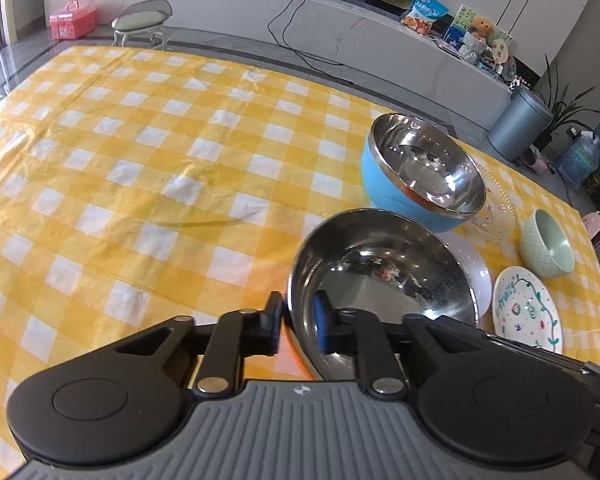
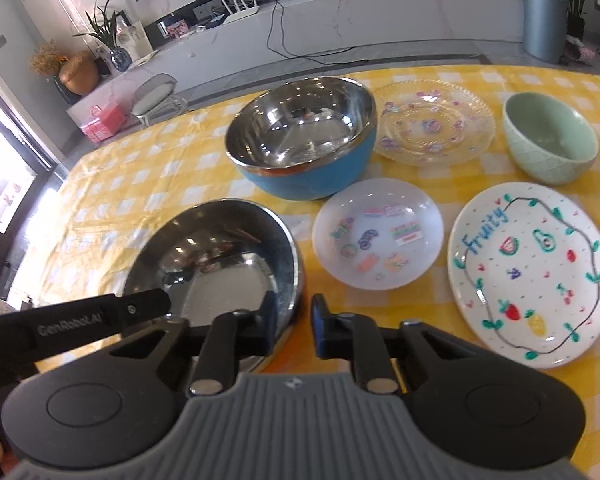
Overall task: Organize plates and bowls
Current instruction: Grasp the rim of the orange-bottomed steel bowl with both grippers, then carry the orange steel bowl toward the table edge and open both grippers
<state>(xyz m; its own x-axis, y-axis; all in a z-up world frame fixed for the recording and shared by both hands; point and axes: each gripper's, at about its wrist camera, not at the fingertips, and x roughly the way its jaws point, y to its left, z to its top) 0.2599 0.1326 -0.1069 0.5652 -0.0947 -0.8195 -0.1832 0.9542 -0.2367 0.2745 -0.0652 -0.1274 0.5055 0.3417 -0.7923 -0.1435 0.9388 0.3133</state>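
Bowls and plates are sitting on a glossy yellow-and-white checked tablecloth, grouped toward its right side. Nearest is a round steel bowl with an orange outside, its mirror-bright inside reflecting the room. The left gripper is gripping this bowl's near-left rim, one black finger outside the wall and the other inside the polished basin, the jaws narrowed onto the thin metal. The right gripper is reaching over the same bowl's near-right rim, one finger inside and one outside; whether it is actually pinching the wall I cannot tell. Just beyond is standing a larger steel bowl with a blue shell. To its right is lying a clear, patterned glass plate, and farther right a textured pale-green ceramic bowl. Nearer, a frosted white plate with stickers is lying beside a white "Fruity" plate with painted fruit.
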